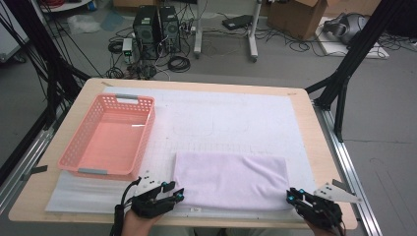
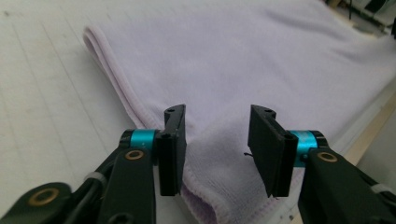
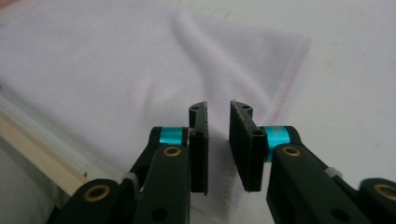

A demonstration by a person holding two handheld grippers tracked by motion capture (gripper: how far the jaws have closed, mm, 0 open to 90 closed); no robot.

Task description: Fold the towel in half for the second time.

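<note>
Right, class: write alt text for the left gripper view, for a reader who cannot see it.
The left hand-held gripper stands with its black jaws parted over the near corner of a folded lilac towel, cloth showing in the gap. The towel lies on a white mat.

The person's hands are holding the left black two-jaw hand-held gripper [image 1: 175, 191] and the right black two-jaw hand-held gripper [image 1: 293, 194] low and pointing inward toward each other, the left's jaws standing wide apart, the right's narrowly parted.
</note>
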